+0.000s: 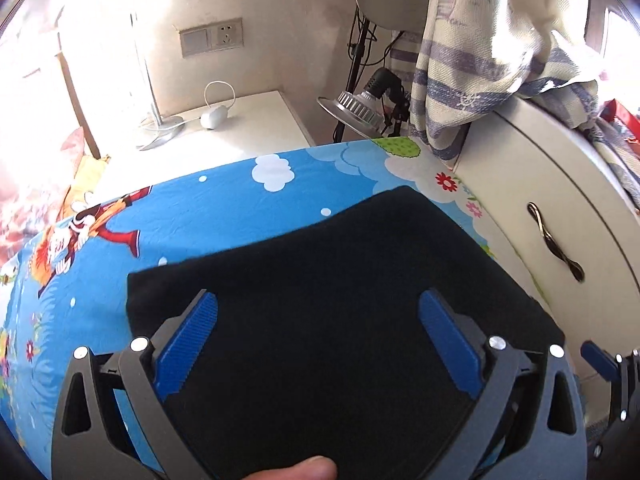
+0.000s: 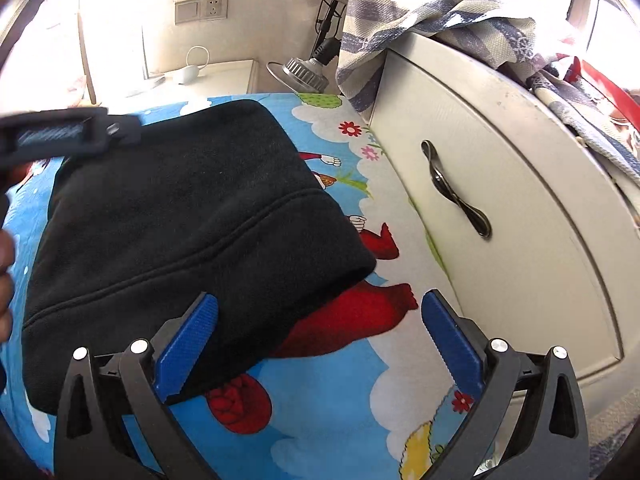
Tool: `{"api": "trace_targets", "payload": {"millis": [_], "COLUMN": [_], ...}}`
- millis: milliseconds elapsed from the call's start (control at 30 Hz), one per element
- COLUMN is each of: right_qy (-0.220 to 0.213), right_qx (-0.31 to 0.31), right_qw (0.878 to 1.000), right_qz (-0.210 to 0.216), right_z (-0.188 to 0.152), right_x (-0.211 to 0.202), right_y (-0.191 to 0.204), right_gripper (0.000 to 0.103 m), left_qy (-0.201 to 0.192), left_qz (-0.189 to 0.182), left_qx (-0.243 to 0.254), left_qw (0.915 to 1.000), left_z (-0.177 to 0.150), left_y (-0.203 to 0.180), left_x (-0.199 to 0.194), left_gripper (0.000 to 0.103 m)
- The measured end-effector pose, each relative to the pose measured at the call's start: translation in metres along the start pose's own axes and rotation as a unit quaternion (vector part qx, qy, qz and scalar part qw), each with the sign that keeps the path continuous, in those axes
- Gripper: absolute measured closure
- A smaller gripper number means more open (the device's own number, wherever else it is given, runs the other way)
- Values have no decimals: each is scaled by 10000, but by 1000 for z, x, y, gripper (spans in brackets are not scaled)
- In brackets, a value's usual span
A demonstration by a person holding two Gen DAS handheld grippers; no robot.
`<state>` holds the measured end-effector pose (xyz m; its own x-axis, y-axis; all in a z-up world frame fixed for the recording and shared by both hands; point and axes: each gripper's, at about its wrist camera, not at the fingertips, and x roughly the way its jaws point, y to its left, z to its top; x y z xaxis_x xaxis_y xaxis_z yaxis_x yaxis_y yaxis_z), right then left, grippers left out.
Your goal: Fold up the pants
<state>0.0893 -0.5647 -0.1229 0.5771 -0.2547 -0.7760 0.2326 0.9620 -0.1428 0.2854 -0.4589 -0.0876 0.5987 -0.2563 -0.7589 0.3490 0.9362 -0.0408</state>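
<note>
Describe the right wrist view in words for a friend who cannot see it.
Folded black pants lie on a bright cartoon bedsheet, with the right gripper open above their near corner. The left gripper shows at the far left edge, and a white cabinet stands to the right.

The pants (image 2: pixel 180 216) lie folded on the bed (image 2: pixel 320 400). A cabinet (image 2: pixel 500 184) stands right of the bed, and a nightstand (image 1: pixel 240 120) stands behind it.
</note>
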Motion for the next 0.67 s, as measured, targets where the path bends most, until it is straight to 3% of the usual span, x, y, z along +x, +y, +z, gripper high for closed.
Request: {"api": "trace_targets", "payload": {"millis": [133, 267, 467, 667], "right_qy": [-106, -280, -459, -488], "right_qx": [11, -96, -148, -138], "right_qw": [9999, 9996, 9988, 9986], "right_qz": [53, 49, 98, 138], "right_z": [-14, -31, -42, -43], "right_x": [-43, -79, -110, -115], "right_y": [-4, -4, -7, -6], "right_gripper": [6, 6, 6, 6], "left_qy": [-188, -194, -166, -161], "left_qz": [-300, -407, -416, -370], "left_qx": [-391, -591, -370, -328], "left_qw": [9986, 9972, 9983, 9986], "left_z": [-75, -120, -149, -146], "left_y": [22, 30, 17, 10], "left_x": [-79, -129, -164, -170], "left_gripper": [2, 2, 2, 2]}}
